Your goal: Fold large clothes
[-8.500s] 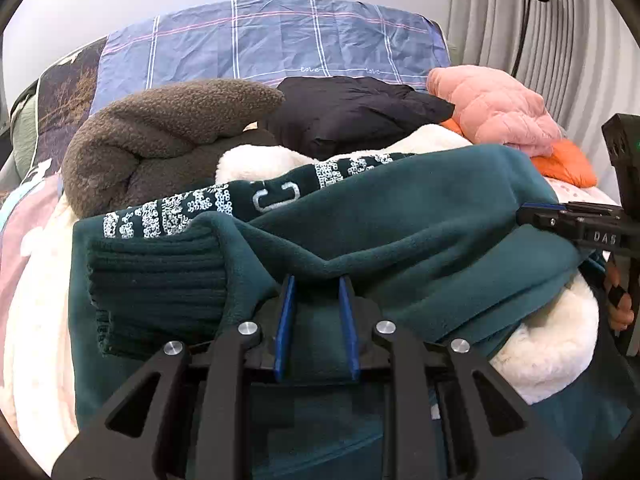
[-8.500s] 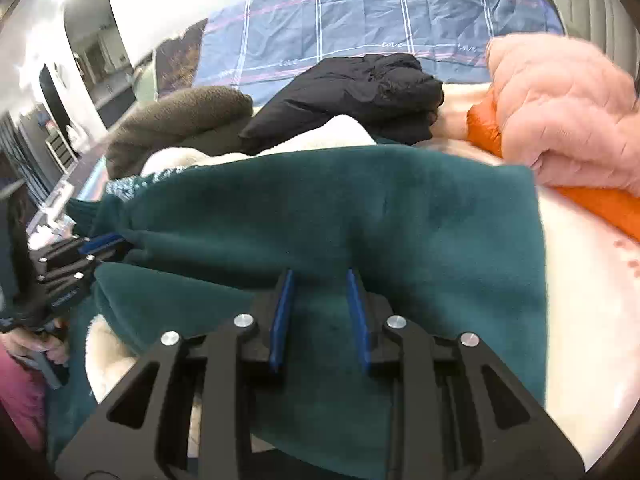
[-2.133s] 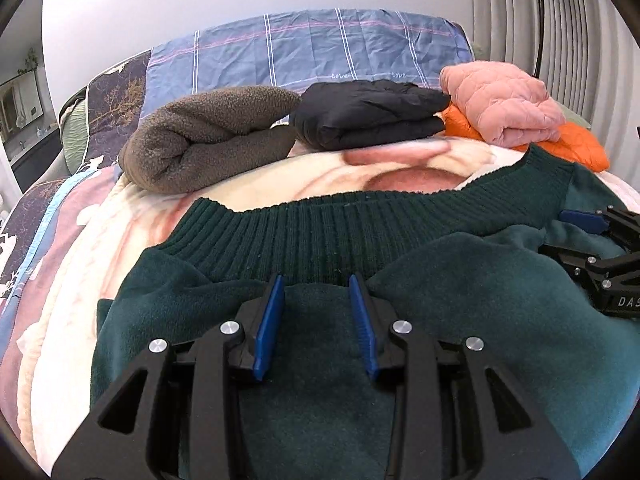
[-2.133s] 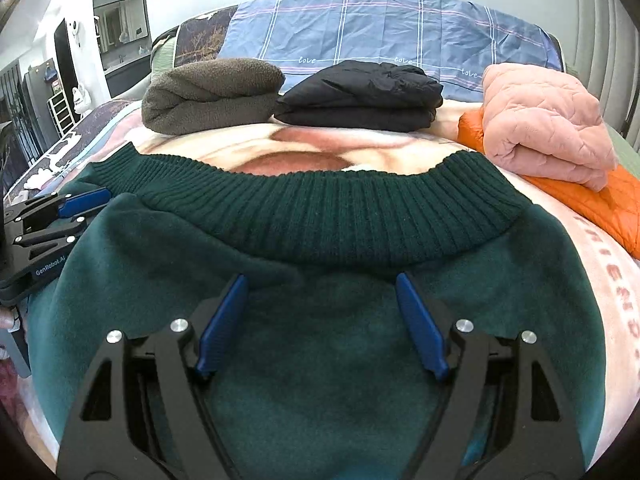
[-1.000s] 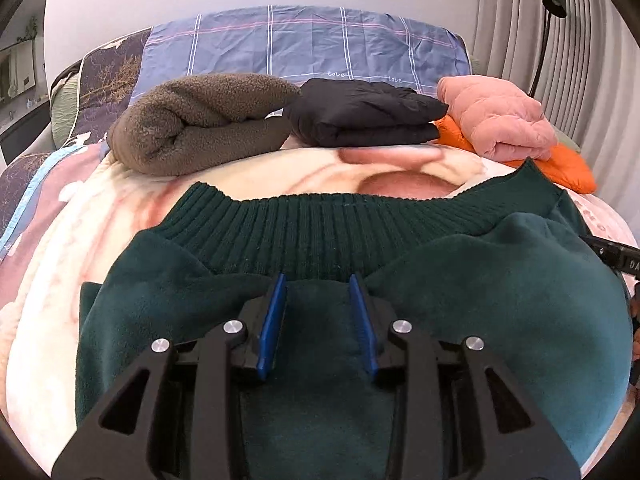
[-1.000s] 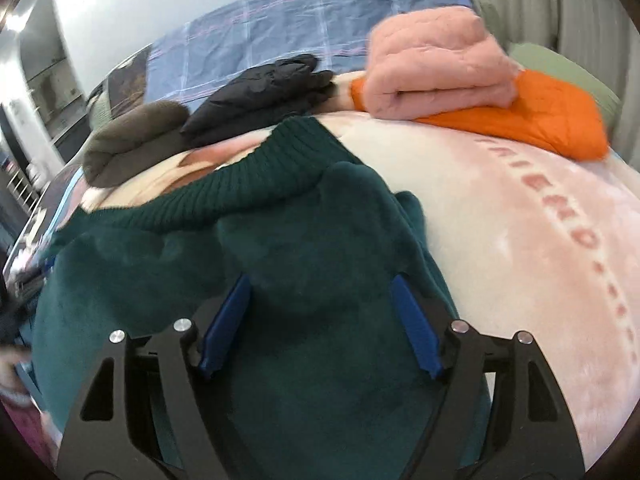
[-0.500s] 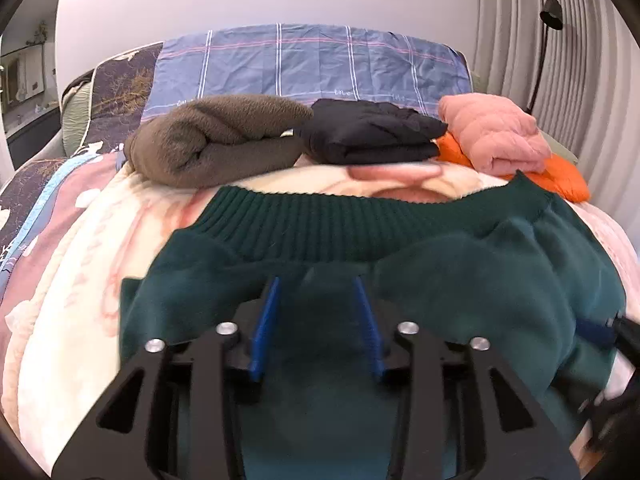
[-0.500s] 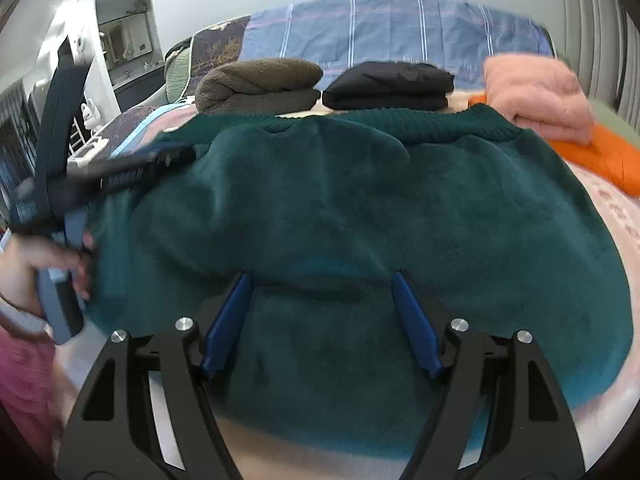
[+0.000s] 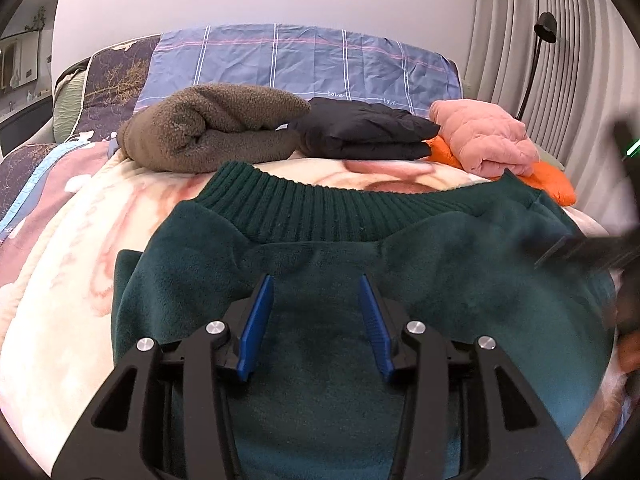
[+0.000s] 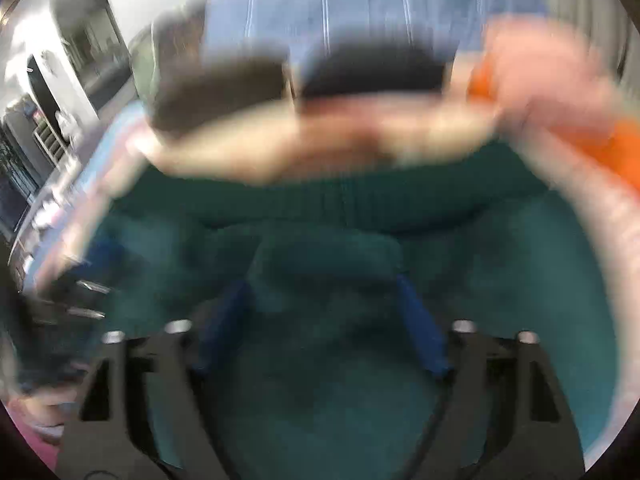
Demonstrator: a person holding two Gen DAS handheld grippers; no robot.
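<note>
A dark green fleece sweater (image 9: 440, 264) lies folded on the bed, its ribbed band (image 9: 340, 212) at the far edge. My left gripper (image 9: 316, 280) hovers low over the sweater's near left part. Its jaws are opening, with flat fleece under the gap and the blue pads (image 9: 256, 320) not pressing on it. The right wrist view is smeared by motion. In it my right gripper (image 10: 322, 280) is over the sweater (image 10: 500, 280), its jaws opening wide around a low hump of fleece without gripping it. It shows as a dark blur (image 9: 592, 248) at the left view's right edge.
Along the bed's far side lie a folded brown fleece (image 9: 208, 132), a black jacket (image 9: 360, 132) and a pink quilted jacket (image 9: 484, 136) on an orange one (image 9: 552, 184). Behind them is a blue checked pillow (image 9: 300, 64). A pale patterned blanket (image 9: 80, 248) covers the bed; curtains (image 9: 520, 20) hang at right.
My left jaws have spread wider over the fleece. My right gripper has swept fast across the sweater, its view now blurred, and its jaws stand wider than before.
</note>
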